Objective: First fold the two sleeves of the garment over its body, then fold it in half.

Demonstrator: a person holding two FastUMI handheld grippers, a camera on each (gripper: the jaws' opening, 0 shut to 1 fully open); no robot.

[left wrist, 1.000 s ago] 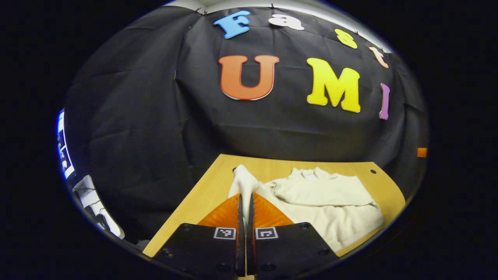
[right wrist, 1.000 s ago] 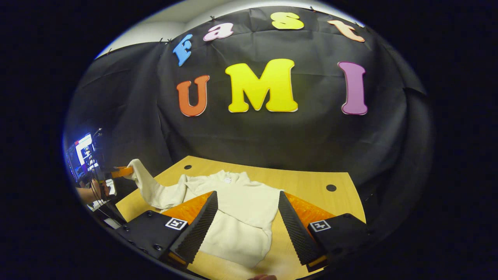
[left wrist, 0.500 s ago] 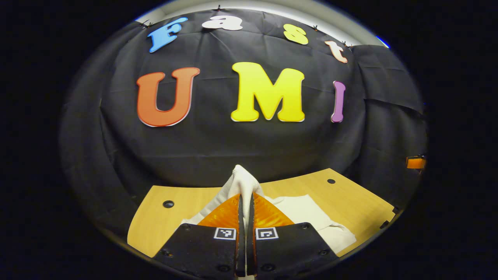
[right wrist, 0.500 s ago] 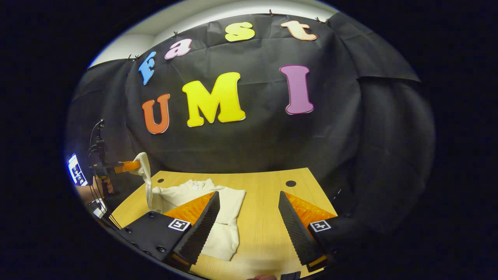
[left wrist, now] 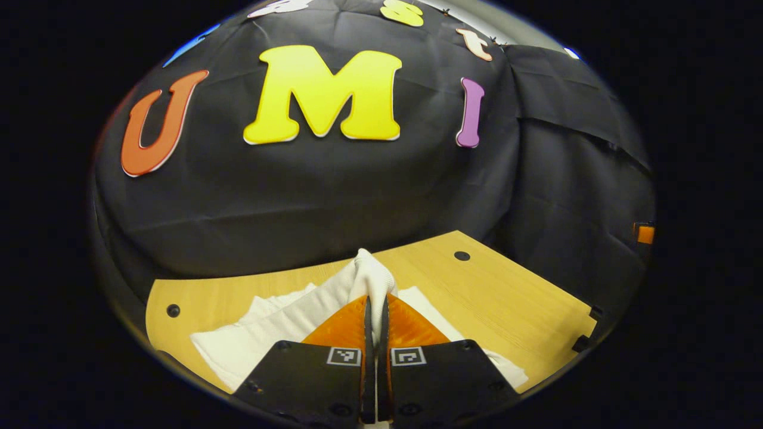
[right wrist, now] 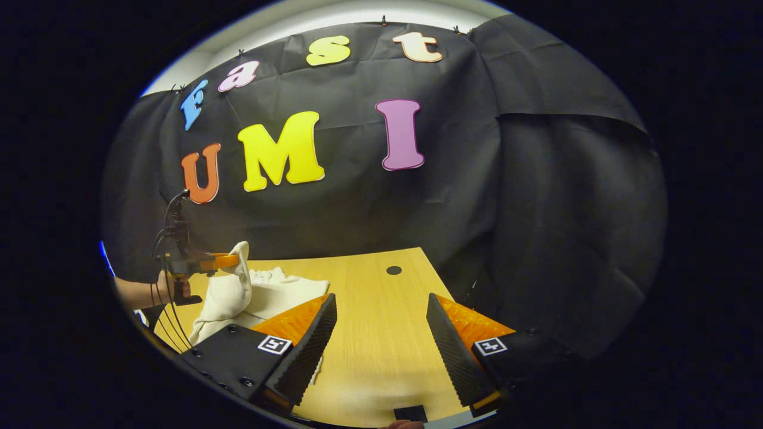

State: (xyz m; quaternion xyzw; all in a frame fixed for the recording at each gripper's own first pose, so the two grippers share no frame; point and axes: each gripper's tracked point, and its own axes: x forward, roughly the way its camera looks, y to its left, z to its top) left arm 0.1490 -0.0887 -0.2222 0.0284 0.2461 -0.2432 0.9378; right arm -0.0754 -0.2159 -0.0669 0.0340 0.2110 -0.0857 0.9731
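Left gripper view: left gripper point(left wrist: 375, 298) pinches cream knitted garment's sleeve point(left wrist: 371, 275) above wooden bench point(left wrist: 512, 298) | right gripper point(right wrist: 381, 322) spread, holding nothing

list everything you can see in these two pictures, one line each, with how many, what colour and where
garment: one, cream white, lying on the near left part of the table, one sleeve lifted off it
sleeve: one, cream white, pinched and raised above the garment's body
table: one, light wood with small dark holes, in front of the booth wall
booth wall: one, black cloth, behind the table
left gripper: one, fingers shut on the sleeve end; seen at far left in the right gripper view
right gripper: one, fingers wide apart over bare table, holding nothing
hand: one, holding the left gripper at the left edge of the right gripper view
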